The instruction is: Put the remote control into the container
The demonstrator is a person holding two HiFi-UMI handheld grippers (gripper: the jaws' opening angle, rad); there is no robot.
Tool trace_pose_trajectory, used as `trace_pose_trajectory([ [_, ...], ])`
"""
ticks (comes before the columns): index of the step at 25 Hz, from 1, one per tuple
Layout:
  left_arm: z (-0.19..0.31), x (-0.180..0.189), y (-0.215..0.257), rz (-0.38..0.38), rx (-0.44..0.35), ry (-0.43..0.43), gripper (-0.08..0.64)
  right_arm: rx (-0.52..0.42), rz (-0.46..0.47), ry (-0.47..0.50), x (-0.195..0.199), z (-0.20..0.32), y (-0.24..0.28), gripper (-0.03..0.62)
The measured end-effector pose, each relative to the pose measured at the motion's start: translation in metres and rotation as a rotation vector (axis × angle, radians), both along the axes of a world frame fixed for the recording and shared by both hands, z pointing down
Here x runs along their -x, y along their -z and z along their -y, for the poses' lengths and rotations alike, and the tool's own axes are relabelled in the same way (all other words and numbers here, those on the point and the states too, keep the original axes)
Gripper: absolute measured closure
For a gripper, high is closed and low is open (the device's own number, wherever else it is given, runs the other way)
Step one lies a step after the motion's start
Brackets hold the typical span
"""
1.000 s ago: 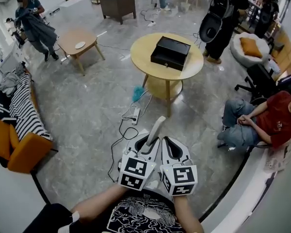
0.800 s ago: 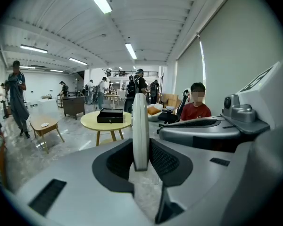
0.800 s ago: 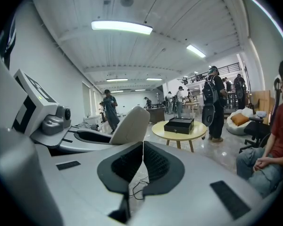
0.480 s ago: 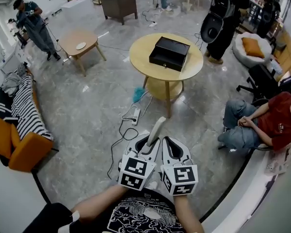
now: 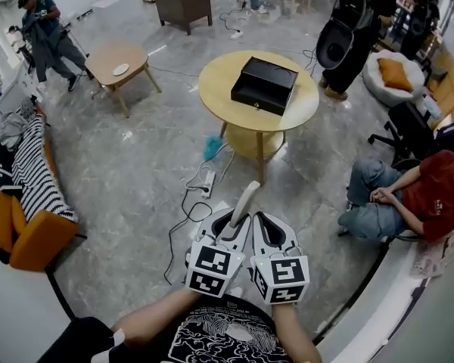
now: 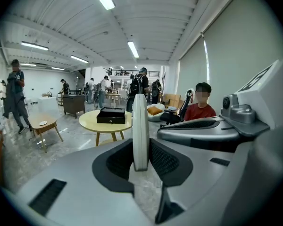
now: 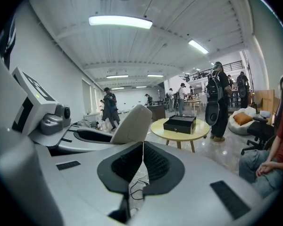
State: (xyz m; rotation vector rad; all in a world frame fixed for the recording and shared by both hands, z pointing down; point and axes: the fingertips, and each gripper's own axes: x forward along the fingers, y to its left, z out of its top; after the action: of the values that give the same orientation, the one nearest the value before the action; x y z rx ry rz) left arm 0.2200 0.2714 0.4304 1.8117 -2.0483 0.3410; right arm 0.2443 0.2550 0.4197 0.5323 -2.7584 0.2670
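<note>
A white remote control (image 5: 244, 201) sticks up and forward out of my left gripper (image 5: 237, 221), which is shut on its lower end. In the left gripper view the remote (image 6: 140, 131) shows edge-on, with both dark pads pressed against it. My right gripper (image 5: 267, 224) is held close beside the left one, shut with nothing between its pads (image 7: 153, 161); the remote (image 7: 134, 124) shows at its left. The container, a black box (image 5: 266, 85), lies on the round yellow table (image 5: 303, 108) well ahead of both grippers.
A power strip with cables (image 5: 206, 180) and a blue object (image 5: 214, 146) lie on the floor between me and the table. A seated person in red (image 5: 416, 191) is at the right, a standing person (image 5: 356, 29) behind the table, a small wooden table (image 5: 117, 60) at the left.
Both grippers keep the same pose with the remote in the left one. The view has shifted slightly, and the person at the far left has moved a little.
</note>
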Motion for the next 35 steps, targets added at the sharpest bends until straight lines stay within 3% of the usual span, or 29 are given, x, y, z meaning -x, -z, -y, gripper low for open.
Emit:
trace_pose_trajectory([
  [13, 0.056, 0.115, -0.006, -0.041, 0.007, 0.000, 0.456, 0.022, -0.034, -0.028, 0.110, 0.058, -0.007, 0.568],
  [22, 0.092, 0.198, 0.005, -0.062, -0.036, -0.033, 0.456, 0.030, -0.045, -0.074, 0.188, 0.091, -0.002, 0.568],
  [35, 0.103, 0.295, 0.011, -0.077, -0.077, -0.051, 0.456, -0.016, -0.060, -0.081, 0.287, 0.101, 0.008, 0.568],
])
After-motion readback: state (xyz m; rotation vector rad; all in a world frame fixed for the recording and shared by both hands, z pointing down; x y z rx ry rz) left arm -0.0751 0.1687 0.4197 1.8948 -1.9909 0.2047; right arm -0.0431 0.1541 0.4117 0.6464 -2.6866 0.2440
